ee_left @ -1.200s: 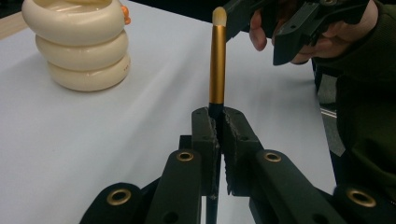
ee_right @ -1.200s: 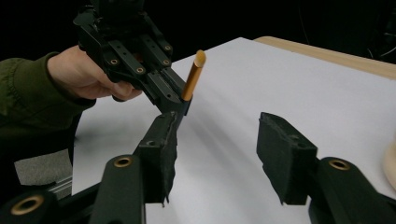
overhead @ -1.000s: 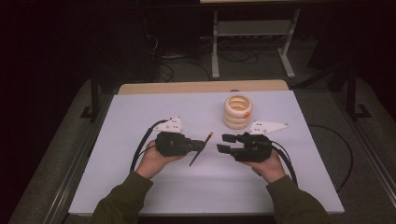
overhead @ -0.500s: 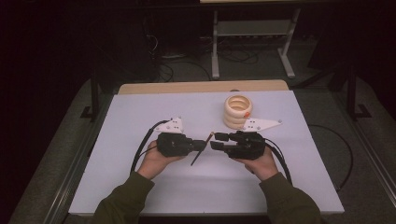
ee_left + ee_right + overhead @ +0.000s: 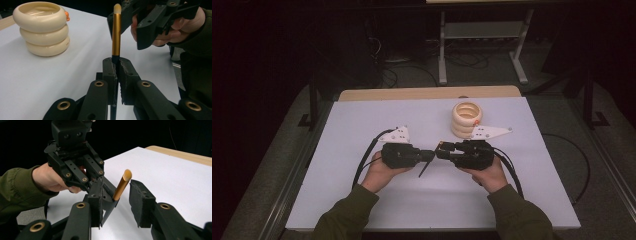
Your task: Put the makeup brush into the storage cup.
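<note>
A slim brush (image 5: 116,32) with a gold ferrule, a pale tip and a black handle stands up between the jaws of my left gripper (image 5: 117,61), which is shut on it. In the high view the left gripper (image 5: 431,155) and right gripper (image 5: 441,149) meet tip to tip at the table's middle, and the brush's black handle (image 5: 424,169) slants down toward the person. My right gripper (image 5: 117,185) is open, with the brush's gold end (image 5: 122,185) between its two pads, closer to the left pad and not pinched.
A stack of three cream rings (image 5: 466,119) stands behind the right gripper, with a small orange piece at its edge. The white table top (image 5: 362,125) ends in a wooden strip at the back. Cables trail from both grippers toward the person.
The right gripper has moved left to meet the left gripper, and its open jaws now straddle the brush's gold end. The left gripper has kept still with the brush.
</note>
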The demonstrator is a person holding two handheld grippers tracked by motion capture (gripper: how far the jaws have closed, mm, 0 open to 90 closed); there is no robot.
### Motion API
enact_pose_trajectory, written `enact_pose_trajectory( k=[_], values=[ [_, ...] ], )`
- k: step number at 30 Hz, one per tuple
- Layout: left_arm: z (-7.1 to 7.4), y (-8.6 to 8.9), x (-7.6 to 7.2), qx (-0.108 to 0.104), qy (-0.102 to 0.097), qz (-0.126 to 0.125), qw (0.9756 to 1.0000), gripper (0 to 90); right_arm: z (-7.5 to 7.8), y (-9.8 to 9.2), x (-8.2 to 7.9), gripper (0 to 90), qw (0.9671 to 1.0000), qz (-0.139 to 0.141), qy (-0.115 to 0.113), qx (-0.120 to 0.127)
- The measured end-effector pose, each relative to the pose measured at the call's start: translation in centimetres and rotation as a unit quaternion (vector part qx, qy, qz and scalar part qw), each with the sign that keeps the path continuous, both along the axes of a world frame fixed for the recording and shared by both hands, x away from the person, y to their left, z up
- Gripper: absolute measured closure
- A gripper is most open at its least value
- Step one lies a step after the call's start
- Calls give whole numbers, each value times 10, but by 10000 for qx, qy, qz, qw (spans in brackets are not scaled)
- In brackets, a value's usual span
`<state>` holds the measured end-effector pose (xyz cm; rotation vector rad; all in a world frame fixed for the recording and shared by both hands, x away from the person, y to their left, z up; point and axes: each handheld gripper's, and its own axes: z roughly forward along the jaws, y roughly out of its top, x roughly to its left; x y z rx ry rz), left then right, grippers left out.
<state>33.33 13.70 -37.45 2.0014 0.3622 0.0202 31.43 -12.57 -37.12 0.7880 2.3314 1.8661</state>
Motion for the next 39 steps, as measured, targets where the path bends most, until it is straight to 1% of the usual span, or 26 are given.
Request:
enact_pose_trajectory(
  k=[2, 4, 6, 7, 8, 9, 10, 11, 13, 14, 17, 20, 23, 27, 32, 33, 36, 37, 39],
  values=[
    [0, -1, -1, -21, 13, 11, 10000, 842, 0, 1, 0, 640, 10000, 0, 43, 15],
    [0, -1, -1, -14, -14, -6, 10000, 842, -1, 2, 1, 646, 10000, -3, 52, 6],
    [0, -1, -1, -18, -28, -18, 10000, 842, -2, 2, 2, 655, 10000, -7, 87, 9],
    [0, -1, -1, -40, -40, -9, 10000, 842, -2, 3, 2, 671, 9999, -21, 145, 19],
    [0, -1, -1, -40, -40, -9, 10000, 842, -2, 3, 2, 671, 9999, -21, 145, 19],
    [1, -1, -2, -63, -39, -11, 10000, 842, -3, 3, 3, 693, 9998, -21, 167, 57],
    [1, -1, -2, -63, -39, -11, 10000, 842, -3, 3, 3, 693, 9998, -21, 167, 57],
    [1, -2, -2, -80, -45, -6, 10000, 842, -2, 4, 3, 721, 9998, -33, 179, 71],
    [1, -2, -2, -83, -49, -21, 10000, 842, -2, 4, 3, 729, 9998, -38, 186, 74],
    [0, -2, -2, -82, -35, -19, 10000, 842, -2, 4, 4, 757, 9997, -48, 195, 105],
    [0, -3, -3, -128, -13, -2, 9999, 842, -3, 4, 4, 796, 9997, -43, 230, 85],
    [0, -3, -2, -114, -32, -21, 9999, 842, -3, 4, 4, 802, 9996, -40, 254, 107],
    [0, -3, -2, -128, -49, -63, 9999, 841, -3, 4, 5, 825, 9993, 11, 330, 175],
    [-1, -4, -2, -108, -72, -79, 9999, 838, -2, 3, 5, 834, 9992, 38, 357, 164],
    [-1, -3, -1, -128, -43, -98, 9999, 823, -1, 4, 4, 834, 9995, 25, 304, 126],
    [-2, -2, -1, -101, -37, -91, 9999, 800, -1, 3, 4, 834, 9996, 9, 286, 78],
    [-3, -1, 0, -74, -29, -87, 9999, 743, 0, 3, 4, 834, 9997, -8, 245, 68],
    [-3, 0, 0, -65, -35, -77, 9999, 743, 0, 2, 4, 833, 9997, -6, 243, 76],
    [-4, 0, -1, -114, -2, -23, 9999, 705, 1, 1, 4, 834, 9998, -13, 202, 11]
  ],
)
